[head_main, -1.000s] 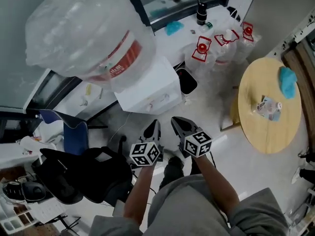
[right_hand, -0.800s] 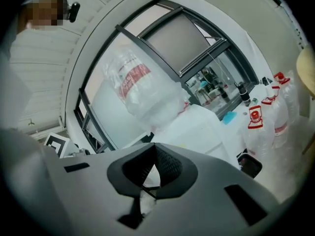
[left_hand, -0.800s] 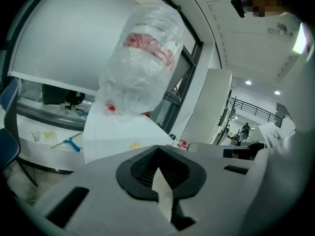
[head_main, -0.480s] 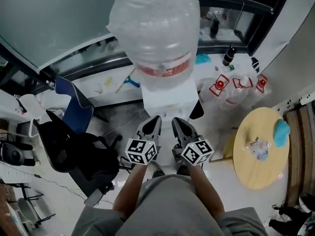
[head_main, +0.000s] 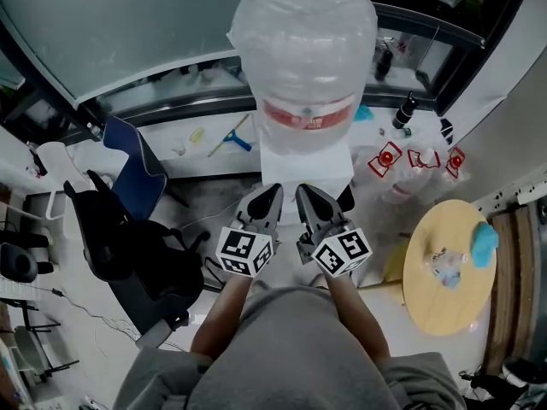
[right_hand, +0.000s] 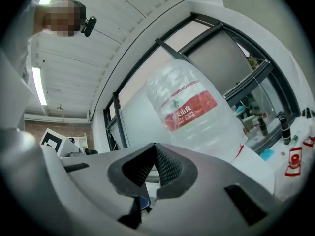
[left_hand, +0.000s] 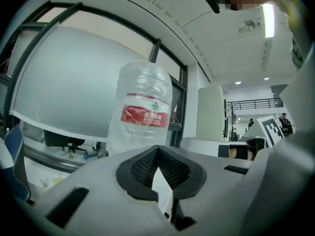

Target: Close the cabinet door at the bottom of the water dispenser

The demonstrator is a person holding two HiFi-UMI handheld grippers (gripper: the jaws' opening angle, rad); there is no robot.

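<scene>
The cabinet door was hidden low beneath the water dispenser [head_main: 306, 159], open or shut I couldn't tell. The left tongs [head_main: 270, 193] and right tongs [head_main: 306, 195] hovered by its top, pinched together and empty. Were the door open, a push would need them far lower, on its free edge.

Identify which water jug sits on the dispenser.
The big jug with the red label band, atop the white dispenser; the red-capped jugs stand on the floor.
</scene>
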